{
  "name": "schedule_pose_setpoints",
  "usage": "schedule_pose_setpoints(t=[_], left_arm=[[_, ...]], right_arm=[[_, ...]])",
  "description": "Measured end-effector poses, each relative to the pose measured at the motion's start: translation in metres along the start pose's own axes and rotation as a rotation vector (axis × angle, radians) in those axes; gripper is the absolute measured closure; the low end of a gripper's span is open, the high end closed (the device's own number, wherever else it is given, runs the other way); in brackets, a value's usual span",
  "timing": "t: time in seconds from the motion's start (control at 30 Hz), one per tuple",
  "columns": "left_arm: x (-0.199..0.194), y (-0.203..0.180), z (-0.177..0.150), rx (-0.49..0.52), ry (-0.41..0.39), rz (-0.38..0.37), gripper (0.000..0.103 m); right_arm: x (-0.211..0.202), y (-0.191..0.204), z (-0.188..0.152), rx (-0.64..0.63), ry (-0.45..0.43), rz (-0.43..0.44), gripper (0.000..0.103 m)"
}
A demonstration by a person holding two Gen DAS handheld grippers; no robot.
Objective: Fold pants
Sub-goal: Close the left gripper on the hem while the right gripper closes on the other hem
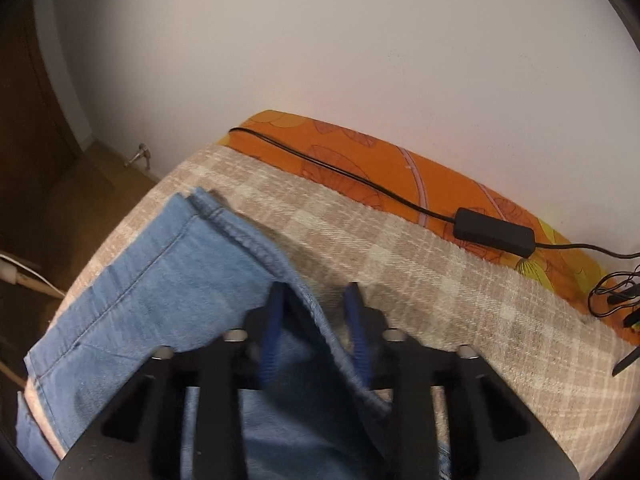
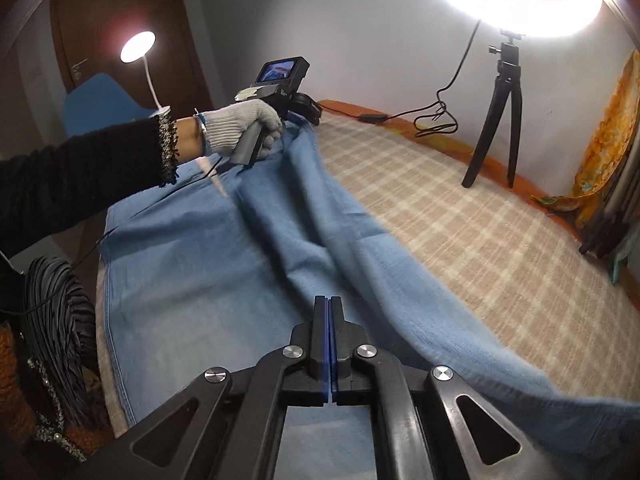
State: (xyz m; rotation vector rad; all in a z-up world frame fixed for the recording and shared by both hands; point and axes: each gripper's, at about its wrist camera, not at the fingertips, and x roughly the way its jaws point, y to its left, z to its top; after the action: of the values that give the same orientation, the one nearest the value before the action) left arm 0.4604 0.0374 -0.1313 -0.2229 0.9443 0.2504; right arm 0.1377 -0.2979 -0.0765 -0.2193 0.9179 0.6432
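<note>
Light blue denim pants (image 1: pixel 168 280) lie on a beige checked blanket (image 1: pixel 440 280). My left gripper (image 1: pixel 316 320) stands over their stitched edge, which runs up between its blue fingers (image 1: pixel 274 332). The fingers are apart, and blanket shows beside the right one, so it is open. In the right wrist view the pants (image 2: pixel 240 260) stretch away in a long raised fold. At their far end a gloved hand (image 2: pixel 240 128) holds the left gripper. My right gripper (image 2: pixel 329 304) hovers over the near denim, shut pad to pad with no cloth seen between.
An orange patterned sheet (image 1: pixel 360 152) borders the blanket by the white wall, with a black cable and power adapter (image 1: pixel 494 232) on it. A black tripod (image 2: pixel 496 120) under a ring light (image 2: pixel 508 12) stands at the back right. A desk lamp (image 2: pixel 138 46) and blue chair (image 2: pixel 100 100) are left.
</note>
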Motion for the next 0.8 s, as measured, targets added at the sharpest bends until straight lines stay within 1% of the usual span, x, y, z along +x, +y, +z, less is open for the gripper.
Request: schedule_pose_setpoints(t=[0.03,0.1,0.13,0.17,0.2,0.23,0.27,0.3,0.33,0.47,0.53,0.63,0.7,0.8], left_arm=[[-0.001,0.009,-0.001,-0.021,0.0,-0.022,0.097],[-0.003,0.023,0.002,-0.06,0.012,-0.085,0.1],[-0.006,0.029,0.003,-0.083,0.019,-0.109,0.1],[-0.008,0.034,0.003,-0.097,0.015,-0.118,0.1],[-0.014,0.04,0.002,-0.111,0.004,-0.129,0.1],[-0.018,0.043,0.002,-0.113,-0.006,-0.132,0.1],[-0.023,0.047,0.001,-0.108,-0.017,-0.133,0.1],[-0.026,0.048,0.001,-0.099,-0.023,-0.132,0.101],[-0.032,0.051,0.0,-0.09,-0.031,-0.132,0.101],[-0.044,0.058,-0.005,-0.08,-0.051,-0.144,0.101],[-0.046,0.058,-0.008,-0.071,-0.056,-0.149,0.101],[-0.038,0.059,-0.011,-0.044,-0.049,-0.142,0.101],[-0.035,0.059,-0.011,-0.039,-0.046,-0.143,0.101],[-0.036,0.06,-0.01,-0.044,-0.051,-0.153,0.101]], right_arm=[[0.0,0.003,-0.001,-0.018,0.001,-0.017,0.103],[0.001,0.001,0.0,-0.034,0.0,-0.046,0.103],[-0.001,-0.004,0.002,-0.032,-0.017,-0.064,0.103],[-0.002,-0.009,0.006,-0.025,-0.024,-0.077,0.1],[-0.001,-0.02,0.011,-0.01,-0.018,-0.085,0.093],[0.0,-0.028,0.015,-0.005,-0.025,-0.101,0.069],[0.001,-0.034,0.019,-0.023,-0.045,-0.132,0.06],[0.005,-0.039,0.023,-0.06,-0.044,-0.162,0.043],[0.011,-0.043,0.027,-0.087,-0.025,-0.179,0.032],[0.042,-0.071,0.041,-0.135,0.059,-0.205,0.031],[0.062,-0.089,0.048,-0.16,0.113,-0.208,0.027],[0.085,-0.106,0.052,-0.203,0.161,-0.239,0.024],[0.101,-0.123,0.054,-0.18,0.199,-0.237,0.017],[0.12,-0.145,0.05,-0.121,0.245,-0.217,0.017]])
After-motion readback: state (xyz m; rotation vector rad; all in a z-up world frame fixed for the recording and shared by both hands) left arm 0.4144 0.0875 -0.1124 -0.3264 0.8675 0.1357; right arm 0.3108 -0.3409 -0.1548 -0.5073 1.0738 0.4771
